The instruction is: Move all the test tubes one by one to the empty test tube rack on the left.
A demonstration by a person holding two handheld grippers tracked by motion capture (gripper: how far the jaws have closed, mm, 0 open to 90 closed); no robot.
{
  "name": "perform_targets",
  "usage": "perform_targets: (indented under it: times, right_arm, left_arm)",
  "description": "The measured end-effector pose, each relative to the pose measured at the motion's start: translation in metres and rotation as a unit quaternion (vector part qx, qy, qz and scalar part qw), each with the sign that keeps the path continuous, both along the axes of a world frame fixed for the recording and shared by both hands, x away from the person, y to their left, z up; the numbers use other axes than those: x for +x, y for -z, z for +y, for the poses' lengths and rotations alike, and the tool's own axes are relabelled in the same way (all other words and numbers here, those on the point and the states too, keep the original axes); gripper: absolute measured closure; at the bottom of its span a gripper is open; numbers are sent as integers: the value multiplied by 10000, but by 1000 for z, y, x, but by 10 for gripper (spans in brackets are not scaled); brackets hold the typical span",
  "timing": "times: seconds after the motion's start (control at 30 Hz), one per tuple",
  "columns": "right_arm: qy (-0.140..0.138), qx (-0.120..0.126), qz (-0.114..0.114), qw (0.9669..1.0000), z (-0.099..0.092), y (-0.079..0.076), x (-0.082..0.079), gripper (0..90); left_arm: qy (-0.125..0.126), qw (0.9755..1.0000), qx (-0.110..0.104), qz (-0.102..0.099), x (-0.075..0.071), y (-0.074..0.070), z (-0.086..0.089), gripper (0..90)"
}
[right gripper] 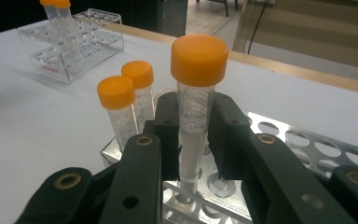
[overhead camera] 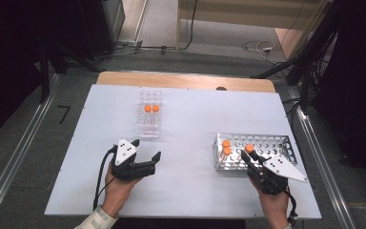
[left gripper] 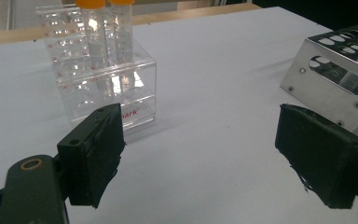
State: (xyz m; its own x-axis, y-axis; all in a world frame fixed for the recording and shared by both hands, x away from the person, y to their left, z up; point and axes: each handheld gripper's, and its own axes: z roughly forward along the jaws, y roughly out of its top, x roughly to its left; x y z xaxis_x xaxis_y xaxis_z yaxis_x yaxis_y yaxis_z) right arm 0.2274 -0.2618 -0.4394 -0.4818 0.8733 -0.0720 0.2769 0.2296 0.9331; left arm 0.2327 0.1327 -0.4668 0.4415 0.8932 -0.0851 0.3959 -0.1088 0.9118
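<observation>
Right gripper view: right hand-held gripper [right gripper: 196, 135] clamped on clear tube with orange cap [right gripper: 196, 93], pads pressing both sides just under cap, tube upright, lower end in hole of metal rack [right gripper: 303, 144]. Beyond left pad, two more orange-capped tubes [right gripper: 123, 112] standing in same rack, close beside the held one. Farther off, up and left of gripper, clear plastic rack [right gripper: 74, 44] on white worktop [right gripper: 42, 126], two capped tubes in it.

High view: right hand-held gripper [overhead camera: 250, 157] at near edge of metal rack [overhead camera: 271, 143], pinching orange-capped tube [overhead camera: 249, 148]. Left hand-held gripper [overhead camera: 147, 150] well apart to the left, over bare worktop [overhead camera: 190, 119], jaws spread wide, nothing between. Clear rack [overhead camera: 149, 119] just ahead of it.

Left gripper view: pads [left gripper: 98, 149] far apart, clear rack [left gripper: 102, 70] ahead on left, corner of metal rack [left gripper: 331, 74] on right.
</observation>
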Motion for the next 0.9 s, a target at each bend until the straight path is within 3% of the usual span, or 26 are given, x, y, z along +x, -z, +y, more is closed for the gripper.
perform_targets:
  times: [0.37, 0.9]
  right_arm:
    - [-77, 237, -263, 9993, -7, -19, -15, 721]
    - [-507, 244, -91, 9984, -1, -19, -41, 721]
  left_arm:
    - [24, 10000, -6, -21, -1, -1, -1, 156]
    - [65, 10000, 15, -26, -3, -1, -2, 156]
